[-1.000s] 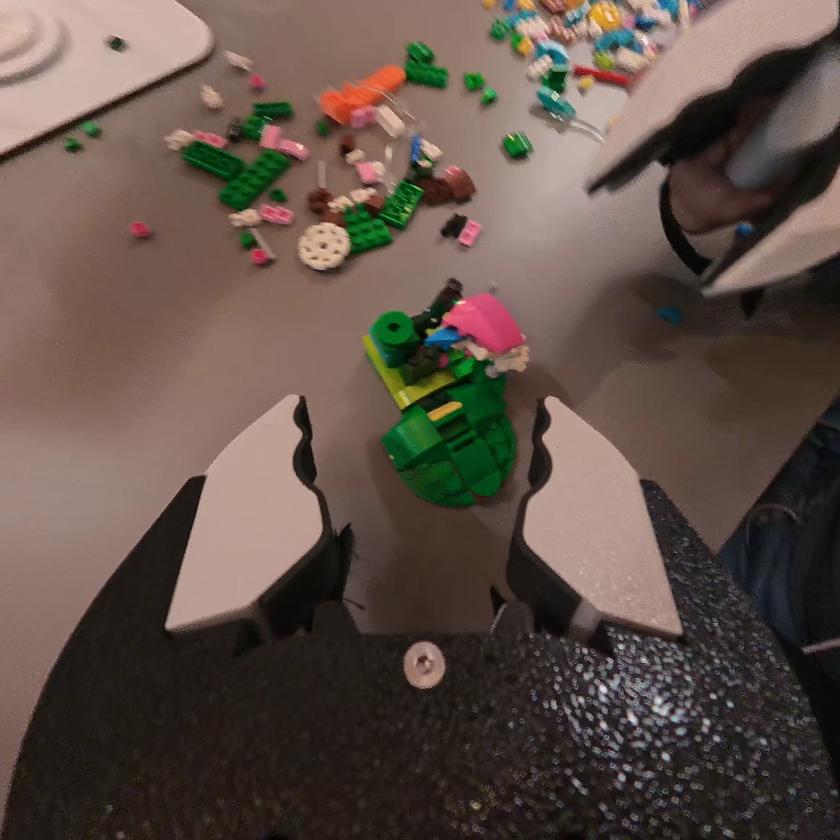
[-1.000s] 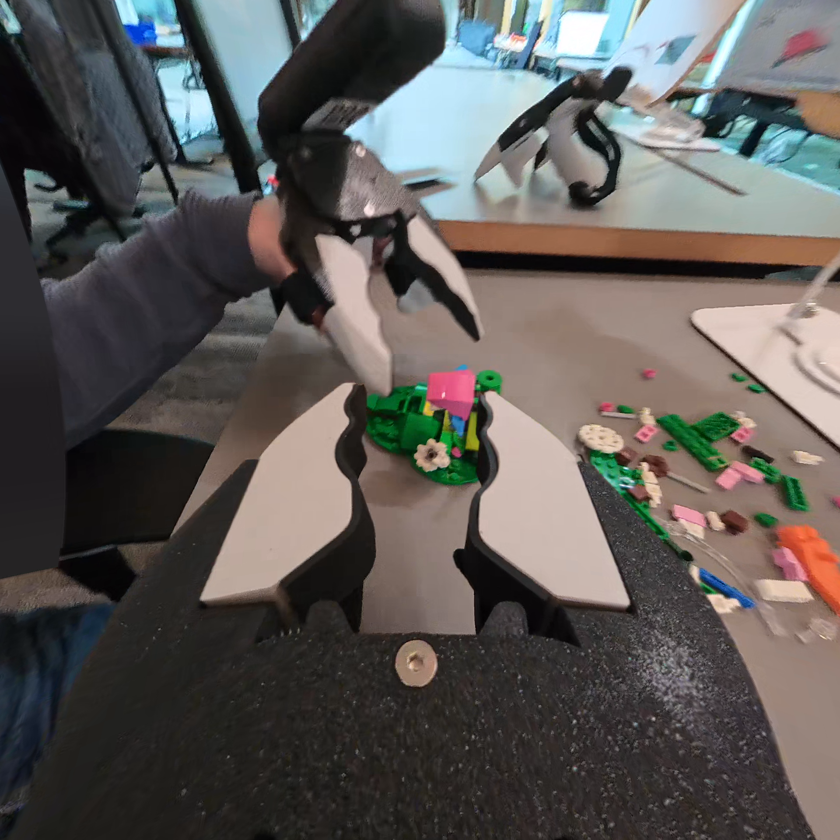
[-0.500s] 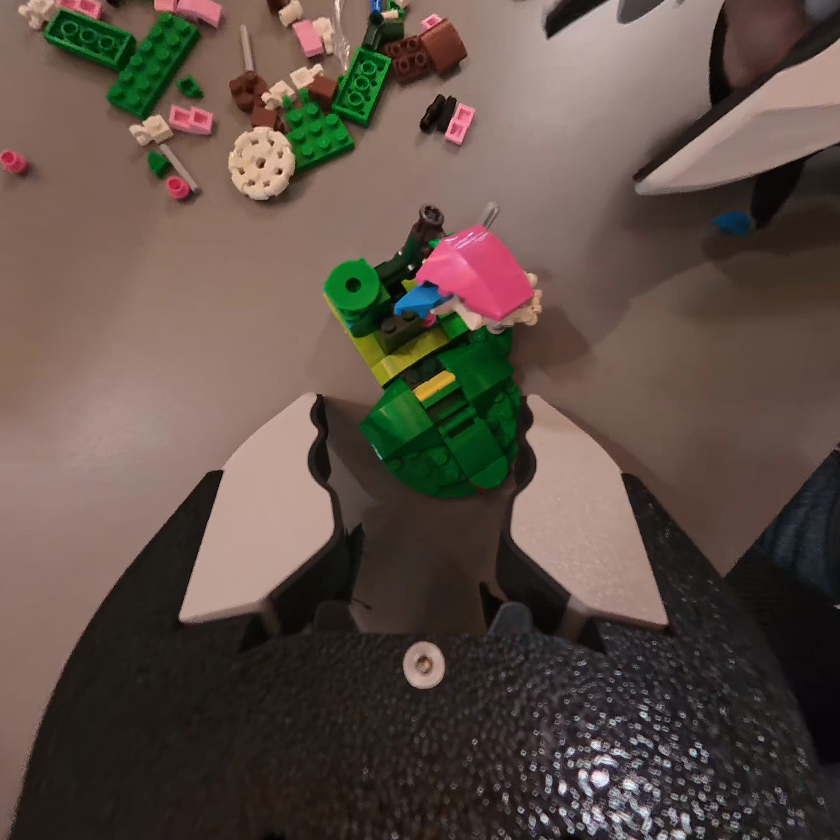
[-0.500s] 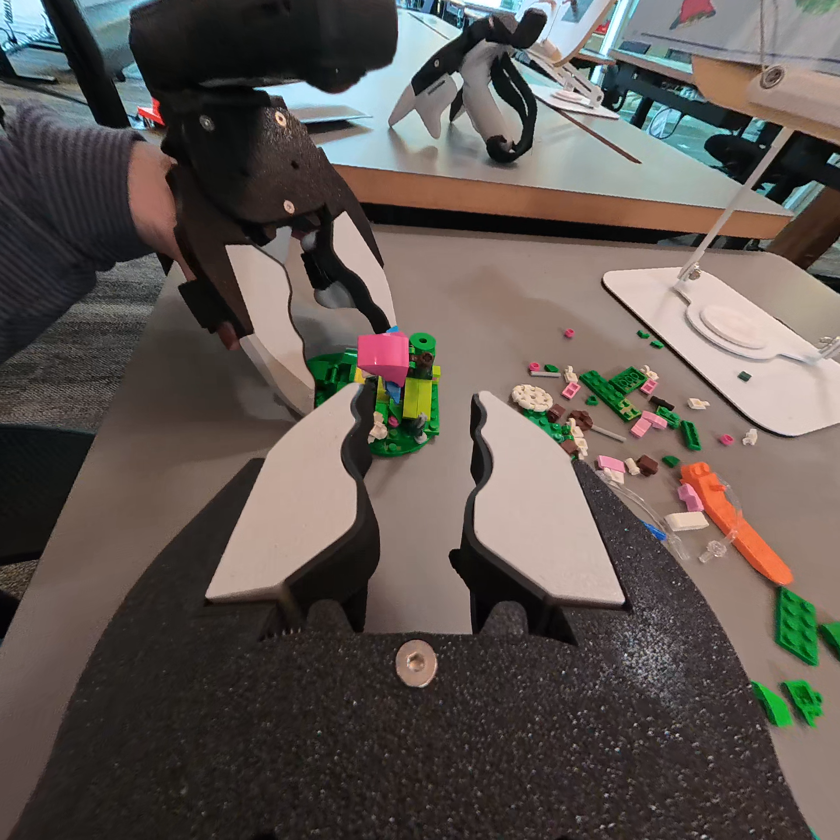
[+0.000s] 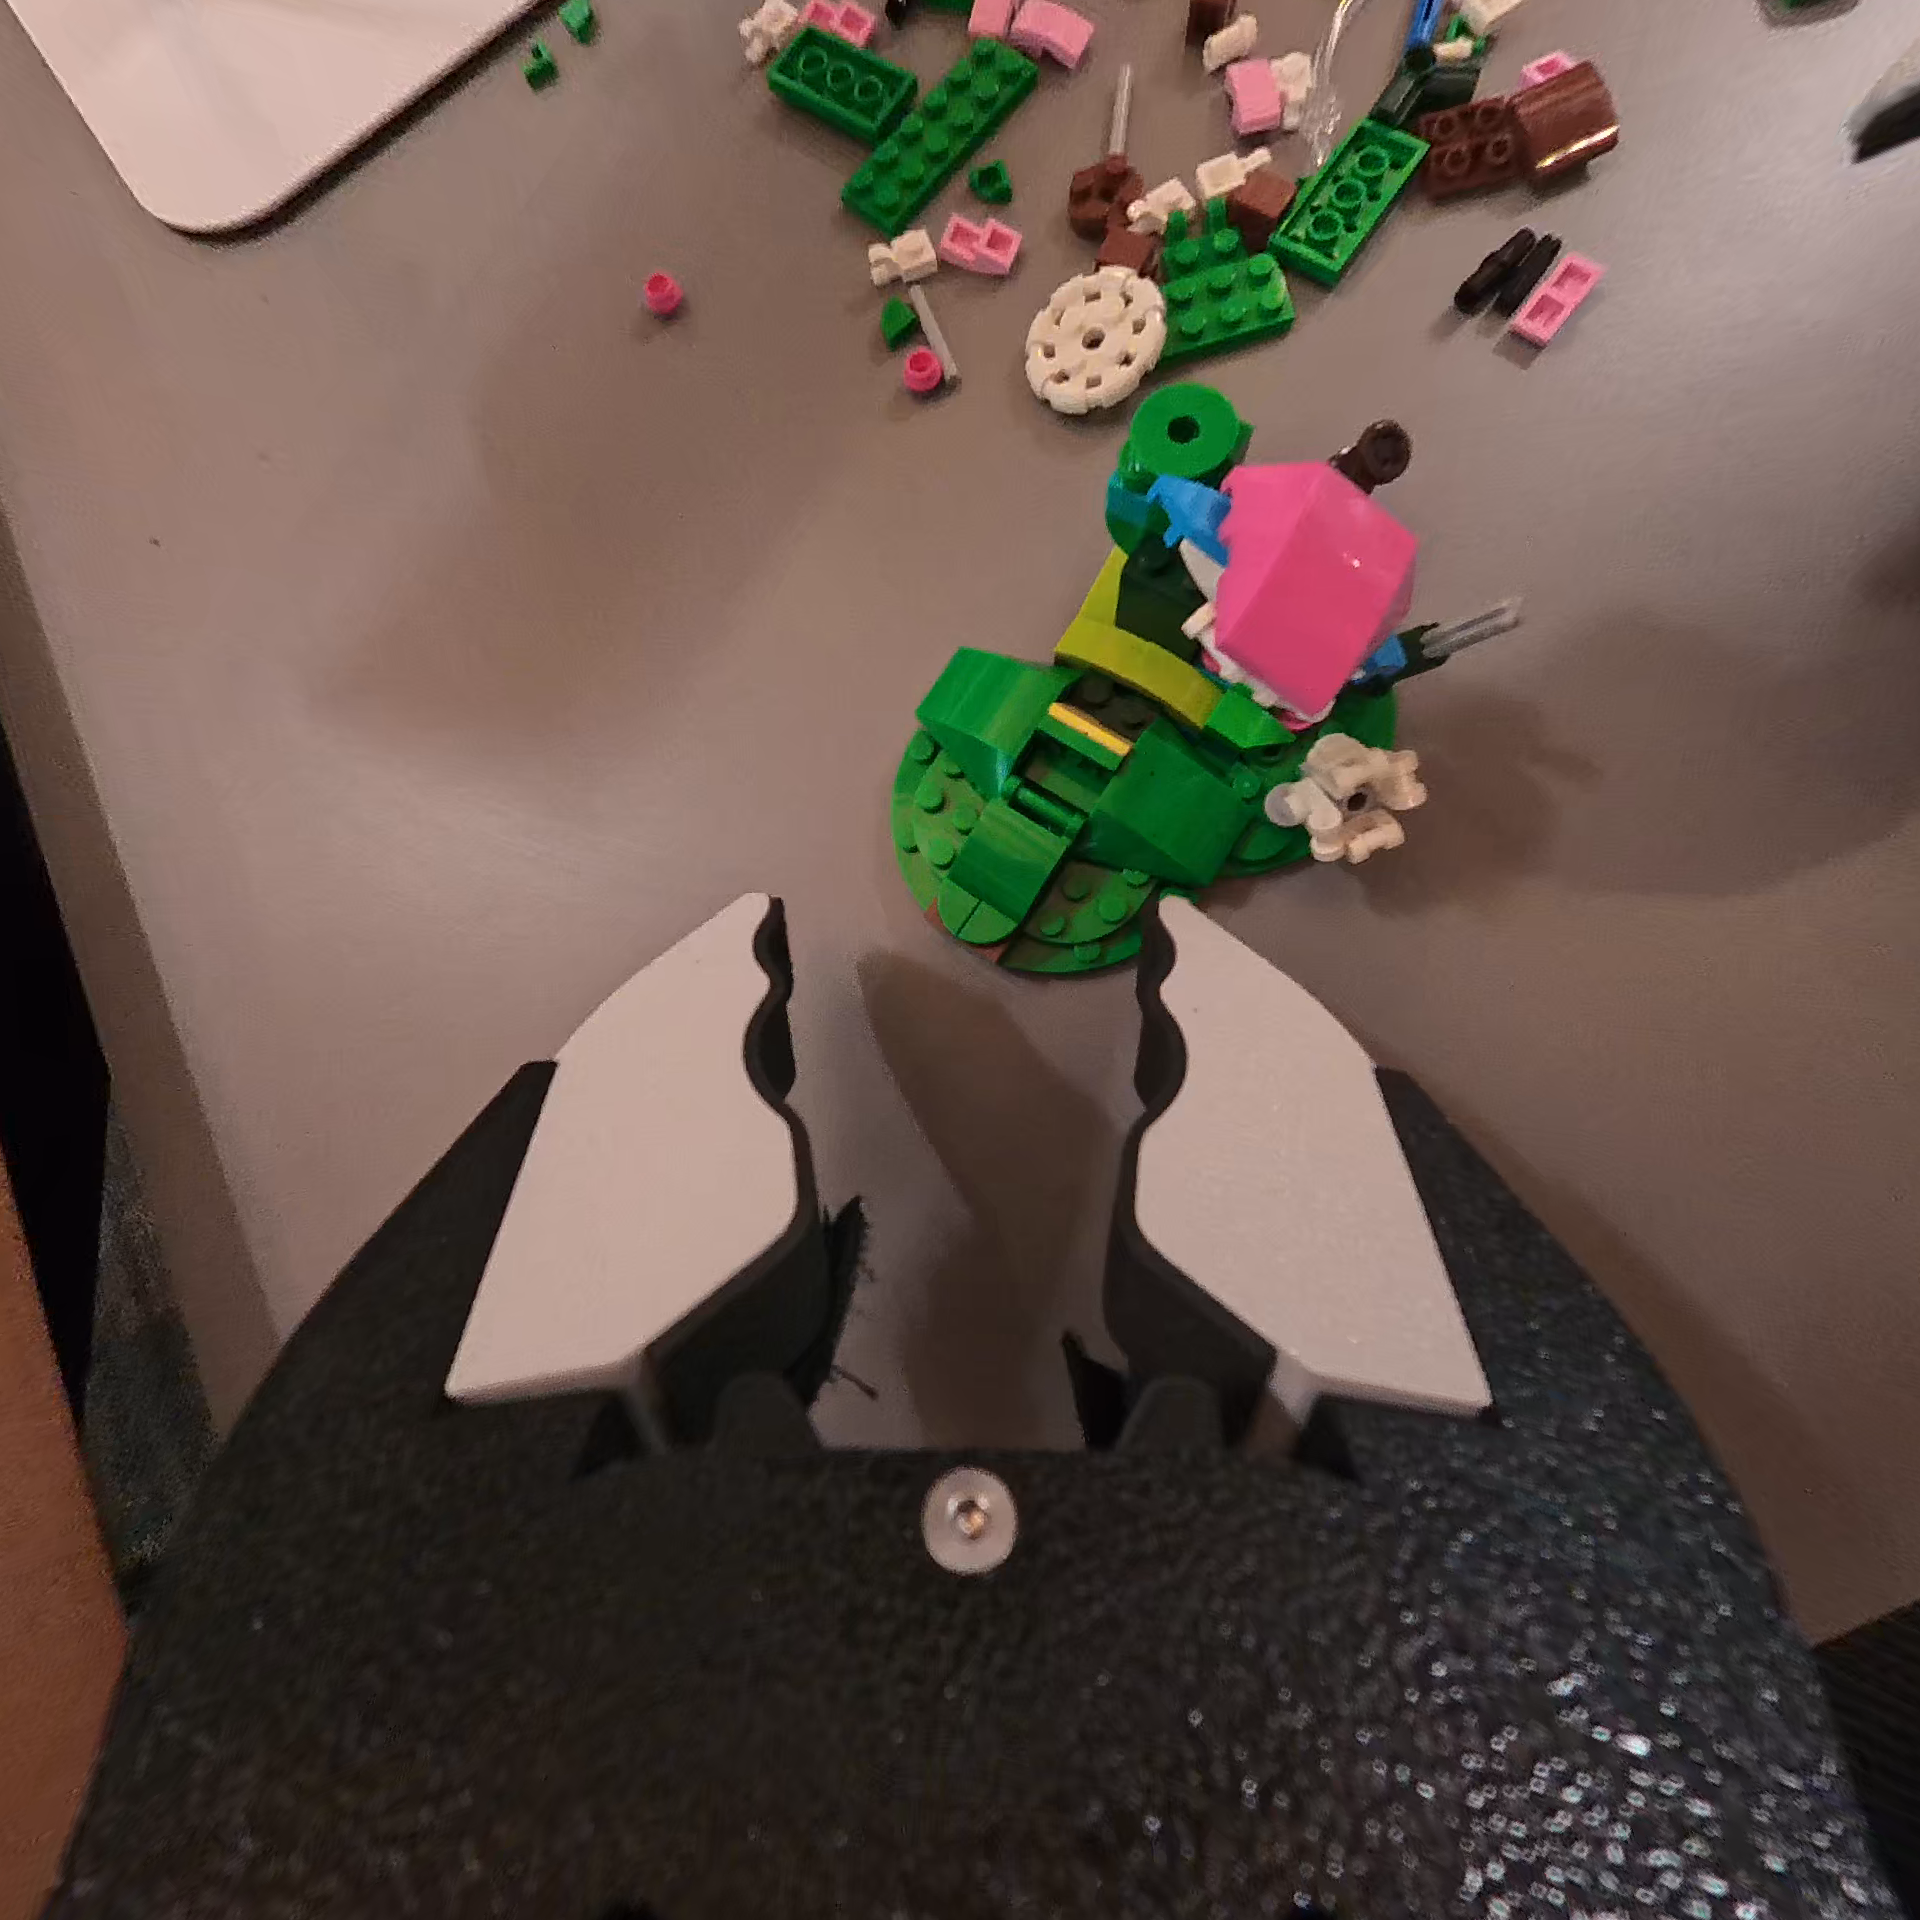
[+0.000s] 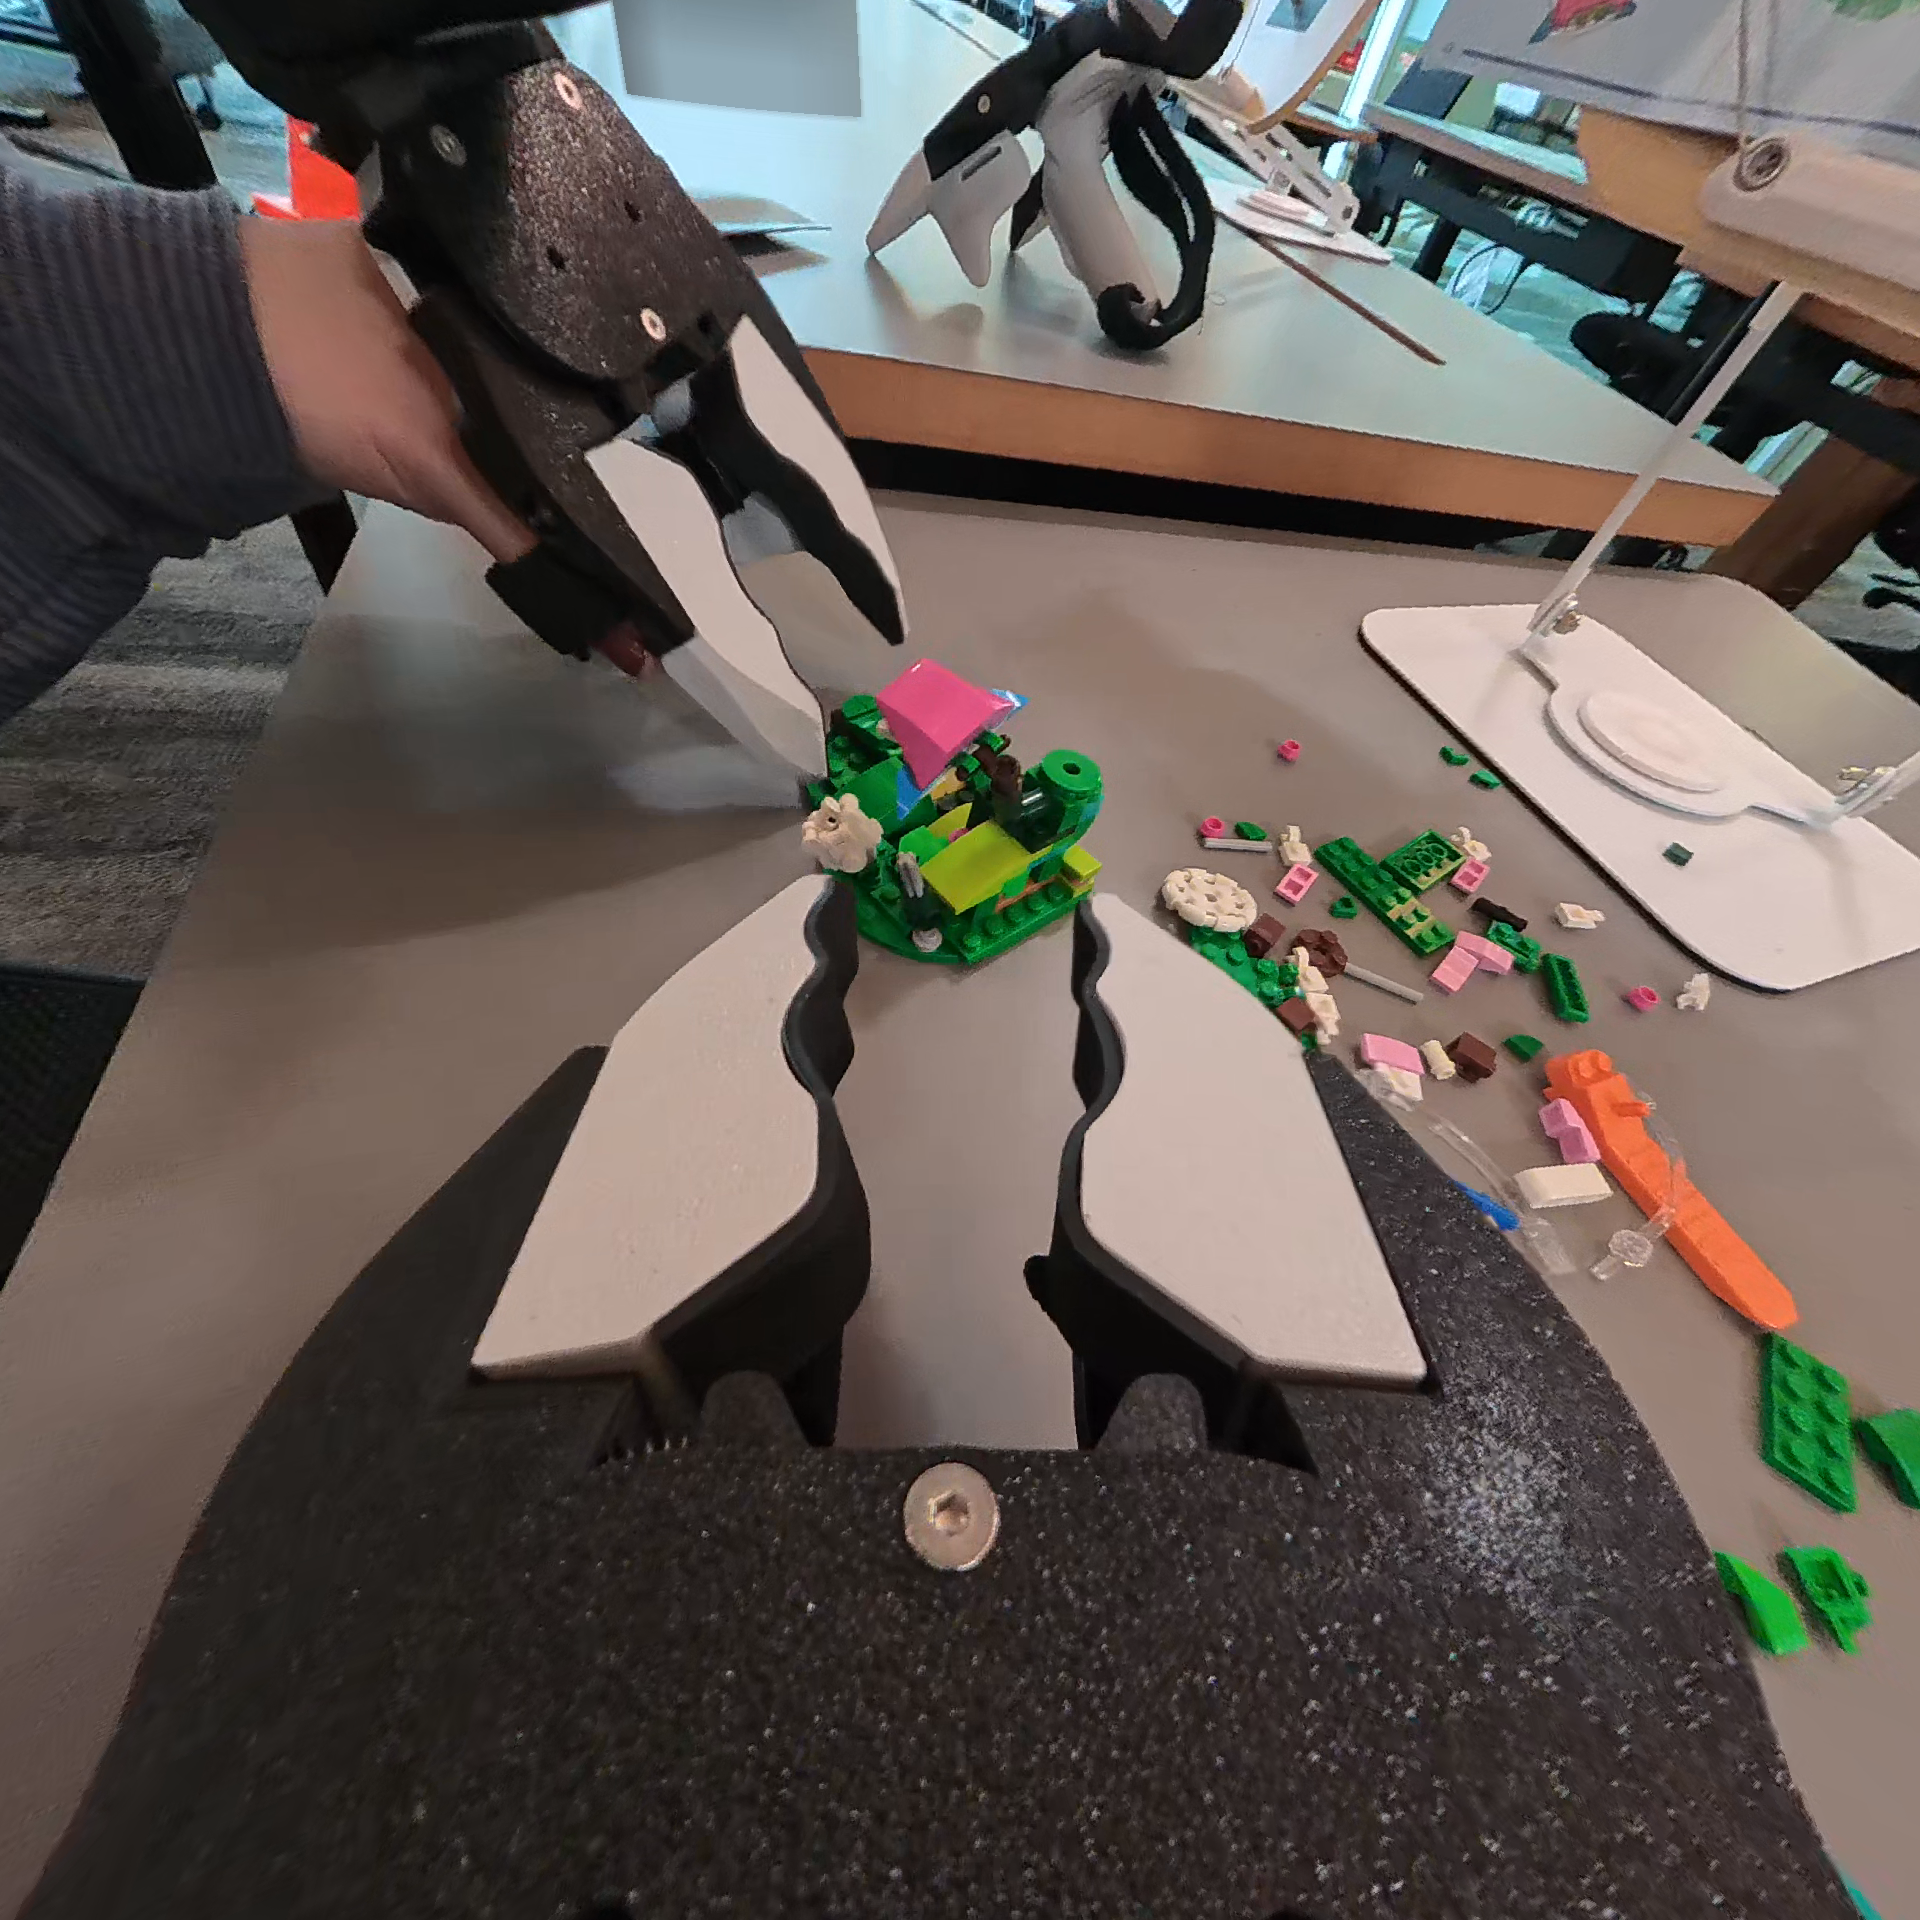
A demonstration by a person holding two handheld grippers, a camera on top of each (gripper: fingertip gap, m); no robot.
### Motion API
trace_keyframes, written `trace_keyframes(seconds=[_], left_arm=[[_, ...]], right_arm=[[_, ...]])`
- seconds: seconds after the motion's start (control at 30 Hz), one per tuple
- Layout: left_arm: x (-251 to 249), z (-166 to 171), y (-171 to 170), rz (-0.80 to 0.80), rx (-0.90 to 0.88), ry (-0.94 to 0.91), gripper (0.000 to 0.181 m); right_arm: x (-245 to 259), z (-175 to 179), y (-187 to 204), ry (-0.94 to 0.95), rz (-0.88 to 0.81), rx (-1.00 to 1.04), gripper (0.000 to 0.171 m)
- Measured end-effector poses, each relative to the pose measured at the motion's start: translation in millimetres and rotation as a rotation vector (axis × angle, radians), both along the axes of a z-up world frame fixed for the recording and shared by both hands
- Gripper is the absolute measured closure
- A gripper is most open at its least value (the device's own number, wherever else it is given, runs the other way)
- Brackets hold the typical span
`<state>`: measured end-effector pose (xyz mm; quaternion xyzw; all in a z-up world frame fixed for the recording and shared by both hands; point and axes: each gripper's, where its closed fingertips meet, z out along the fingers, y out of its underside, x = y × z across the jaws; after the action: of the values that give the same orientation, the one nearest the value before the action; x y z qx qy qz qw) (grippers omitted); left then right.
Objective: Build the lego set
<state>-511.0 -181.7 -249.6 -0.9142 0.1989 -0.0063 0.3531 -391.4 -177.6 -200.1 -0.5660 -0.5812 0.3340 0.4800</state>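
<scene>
The lego build (image 5: 1101, 790) has a round green base, a pink roof (image 5: 1314, 582) and a white flower (image 5: 1351, 795). It stands on the grey table just ahead and to the right of my left gripper (image 5: 966, 914), which is open and empty. In the right wrist view the build (image 6: 966, 842) stands just beyond my right gripper (image 6: 956, 894), which is open and empty. The left gripper (image 6: 852, 701) shows there too, angled down, with its lower fingertip (image 6: 800, 753) at the build's left edge.
Loose bricks (image 5: 1143, 208) lie scattered beyond the build, and to its right in the right wrist view (image 6: 1403, 935). An orange piece (image 6: 1662, 1195) lies there too. A white stand base (image 6: 1662, 790) sits further right. The table edge (image 5: 104, 935) runs along the left. The white flower (image 5: 1351, 795) is about 4 cm from my left fingertips. Look for it in the right wrist view (image 6: 843, 818) too. Between my left fingertips and the pink roof (image 5: 1314, 582) there is roughly 6 cm. It turns up in the right wrist view (image 6: 939, 694) as well.
The left gripper's fingers were on either side of the build's base. They have drawn back and left, and the build has turned. The right gripper has left the left wrist view.
</scene>
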Motion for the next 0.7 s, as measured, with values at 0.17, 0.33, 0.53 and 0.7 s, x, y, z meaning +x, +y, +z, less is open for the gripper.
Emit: trace_keyframes(seconds=[0.17,0.33,0.53,0.7], left_arm=[[8.9,2.6,0.4,-0.057,0.018,0.003,0.112],[15.4,-1.6,-0.8,-0.092,-0.002,-0.002,0.11],[18.6,-5.1,-2.3,-0.109,-0.021,-0.011,0.11],[19.3,-6.8,-2.7,-0.114,-0.027,-0.011,0.11]], right_arm=[[1.4,6.6,6.8,0.075,-0.065,0.112,0.135],[4.0,12.2,7.6,0.121,-0.087,0.179,0.141],[1.8,8.2,4.2,0.091,-0.07,0.218,0.143],[-0.3,3.5,1.6,0.055,-0.059,0.266,0.144]])
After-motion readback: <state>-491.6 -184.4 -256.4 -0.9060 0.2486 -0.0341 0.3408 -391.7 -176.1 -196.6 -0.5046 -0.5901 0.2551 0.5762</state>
